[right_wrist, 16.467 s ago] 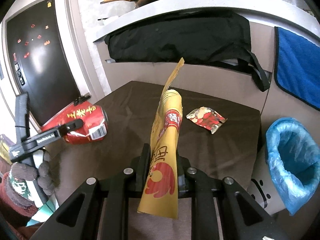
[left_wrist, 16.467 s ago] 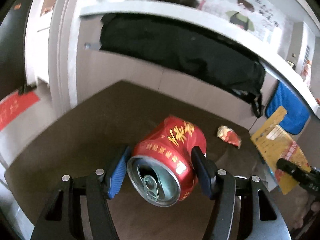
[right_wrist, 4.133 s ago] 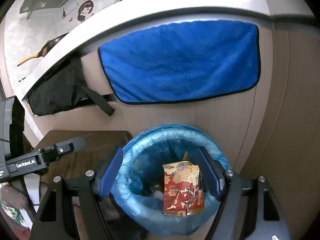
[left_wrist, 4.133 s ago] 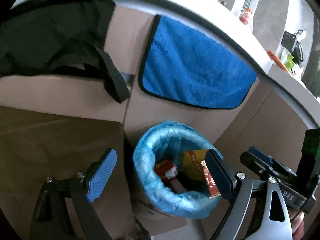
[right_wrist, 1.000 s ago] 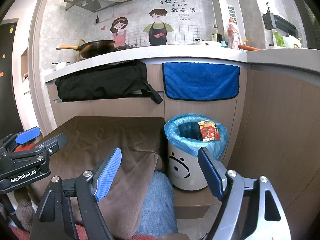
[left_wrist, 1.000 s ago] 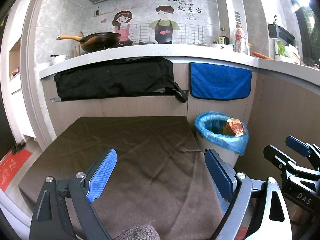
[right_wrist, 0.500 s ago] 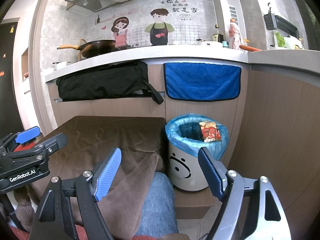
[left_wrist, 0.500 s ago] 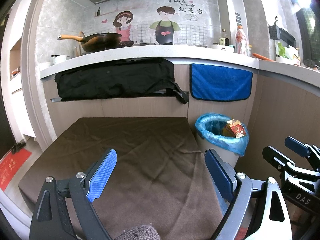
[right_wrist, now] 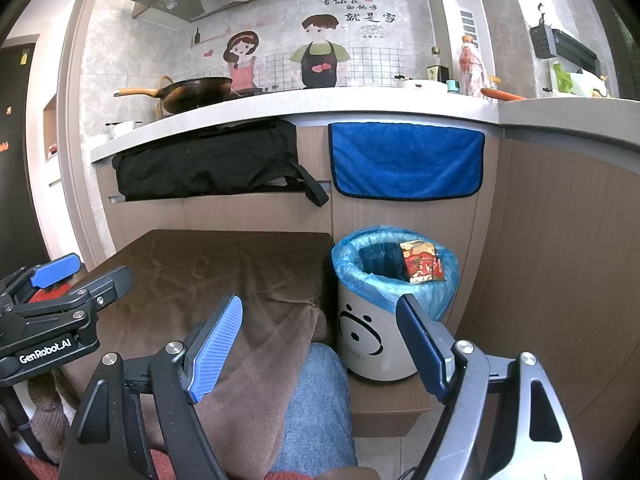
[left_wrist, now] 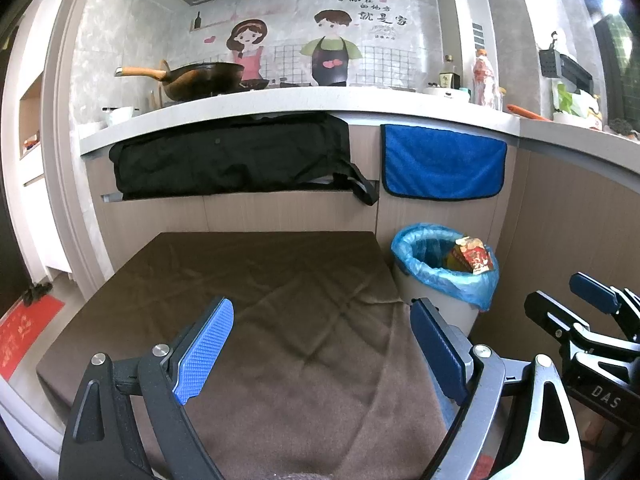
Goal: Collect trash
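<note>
A white bin with a blue liner [left_wrist: 478, 282] [right_wrist: 360, 276] stands right of the brown-clothed table [left_wrist: 240, 280] [right_wrist: 200, 264]. A red snack wrapper [left_wrist: 474, 259] [right_wrist: 422, 265] sticks up inside it, with a yellow wrapper [left_wrist: 454, 258] behind it in the left wrist view. My left gripper [left_wrist: 320, 350] is open and empty, held back over the table's near edge. My right gripper [right_wrist: 320, 350] is open and empty, held back in front of the bin. Each gripper also shows at the side of the other's view [left_wrist: 588, 316] [right_wrist: 60, 292].
A black bag [left_wrist: 228, 156] and a blue towel [left_wrist: 442, 164] hang under the counter [left_wrist: 280, 100] behind the table. A wok [left_wrist: 200, 80] sits on the counter. A wooden cabinet wall [right_wrist: 560, 260] rises right of the bin. A blue-jeaned leg [right_wrist: 316, 400] lies below my right gripper.
Since 4.1 s ago both grippers have drawn back from over the bin, open and empty. Over the last second almost nothing has moved.
</note>
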Tool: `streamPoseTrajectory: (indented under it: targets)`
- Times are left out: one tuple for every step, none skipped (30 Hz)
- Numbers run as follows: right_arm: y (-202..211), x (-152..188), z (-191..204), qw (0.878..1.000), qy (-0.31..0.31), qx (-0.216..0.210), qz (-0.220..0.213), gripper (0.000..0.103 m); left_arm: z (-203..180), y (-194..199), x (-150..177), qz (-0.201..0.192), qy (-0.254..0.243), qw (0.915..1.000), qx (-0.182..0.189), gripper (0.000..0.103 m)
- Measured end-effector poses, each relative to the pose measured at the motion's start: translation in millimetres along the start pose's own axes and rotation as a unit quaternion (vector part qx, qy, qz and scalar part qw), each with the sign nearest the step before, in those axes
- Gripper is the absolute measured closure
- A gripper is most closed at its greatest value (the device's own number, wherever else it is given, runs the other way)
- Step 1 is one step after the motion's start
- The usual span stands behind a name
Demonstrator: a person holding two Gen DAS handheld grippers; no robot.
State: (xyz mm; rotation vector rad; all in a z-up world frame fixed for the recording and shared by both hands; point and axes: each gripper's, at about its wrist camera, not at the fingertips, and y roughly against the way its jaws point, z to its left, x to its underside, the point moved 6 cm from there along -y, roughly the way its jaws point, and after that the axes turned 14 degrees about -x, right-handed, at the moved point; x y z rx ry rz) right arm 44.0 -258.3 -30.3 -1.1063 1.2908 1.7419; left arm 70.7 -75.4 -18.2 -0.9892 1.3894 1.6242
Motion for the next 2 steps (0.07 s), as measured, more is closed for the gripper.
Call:
streamPoseTrajectory:
  targets:
    - [0.2,0.2,0.2,1.000,0.000,0.000,0.000,0.026,0.4,-1.1,0.0,0.000,0.000,1.0000,0.000,0.013]
    - [-0.7,0.2,0.0,1.000,0.001,-0.001,0.001,0.026,0.2,-0.4,0.9,0.000,0.001,1.0000,-0.002,0.013]
